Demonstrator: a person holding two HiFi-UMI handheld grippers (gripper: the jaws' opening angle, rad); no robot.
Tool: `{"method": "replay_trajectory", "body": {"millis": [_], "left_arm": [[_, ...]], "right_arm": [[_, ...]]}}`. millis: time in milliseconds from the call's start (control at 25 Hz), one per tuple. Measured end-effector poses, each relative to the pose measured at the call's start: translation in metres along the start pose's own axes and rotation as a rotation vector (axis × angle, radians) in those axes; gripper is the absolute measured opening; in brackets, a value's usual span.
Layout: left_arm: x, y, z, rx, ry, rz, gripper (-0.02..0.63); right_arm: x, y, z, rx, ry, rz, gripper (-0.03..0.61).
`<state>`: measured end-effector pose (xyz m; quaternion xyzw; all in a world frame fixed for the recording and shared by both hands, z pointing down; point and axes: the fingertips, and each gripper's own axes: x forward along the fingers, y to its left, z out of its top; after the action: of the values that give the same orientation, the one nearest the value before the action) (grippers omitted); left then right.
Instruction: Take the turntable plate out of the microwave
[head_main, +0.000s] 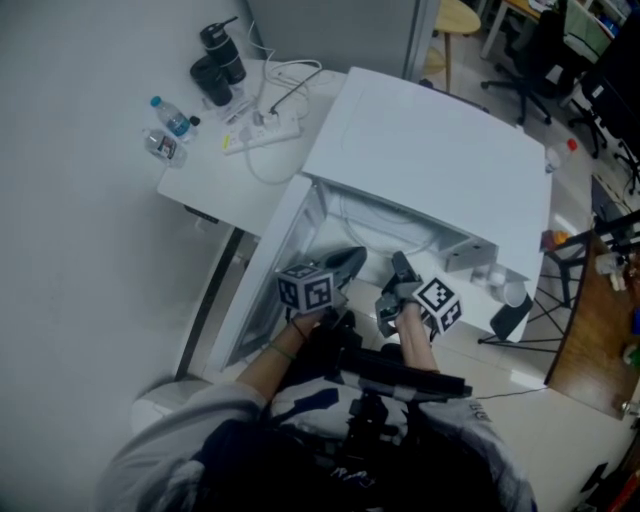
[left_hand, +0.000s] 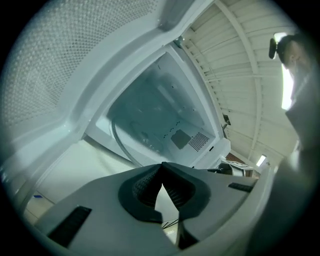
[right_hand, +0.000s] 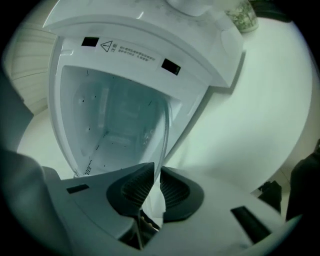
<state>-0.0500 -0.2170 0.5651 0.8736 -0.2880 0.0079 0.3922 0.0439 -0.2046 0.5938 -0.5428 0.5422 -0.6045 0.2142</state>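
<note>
We wear a top with pale grey sleeves (head_main: 185, 435) and a dark front patched with white. A thin dark band (head_main: 286, 352) circles our left wrist. Our left tool (left_hand: 161, 169) and right tool (right_hand: 154, 172) have smooth light grey jaws, each marked with a black slot, and black ribbed pads (left_hand: 175, 189) set in dark rounded cups. Each carries a white cube (head_main: 306, 289) with black square markers.

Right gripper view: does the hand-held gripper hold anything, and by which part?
The right hand-held gripper holds the glass turntable plate by its near rim, which stands edge-on between the two pads.
</note>
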Motion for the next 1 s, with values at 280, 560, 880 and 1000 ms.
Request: {"method": "replay_trajectory", "body": {"millis": [280, 560, 880, 1000], "left_arm": [[0.006, 0.0, -0.018, -0.134, 0.024, -0.046, 0.025], [0.009, -0.006, -0.03, -0.246, 0.083, -0.104, 0.112], [0.028, 0.021, -0.009, -0.445, -0.065, -0.008, 0.112], [0.041, 0.029, -0.01, -0.477, -0.068, 0.008, 0.112]], "right_arm": [[-0.006, -0.002, 0.005, -0.061, -0.01, -0.006, 0.04], [-0.006, -0.003, 0.008, -0.065, -0.014, 0.001, 0.04], [-0.012, -0.003, 0.012, -0.132, -0.014, 0.002, 0.043], [-0.013, -0.004, 0.009, -0.139, -0.003, 0.007, 0.043]]}}
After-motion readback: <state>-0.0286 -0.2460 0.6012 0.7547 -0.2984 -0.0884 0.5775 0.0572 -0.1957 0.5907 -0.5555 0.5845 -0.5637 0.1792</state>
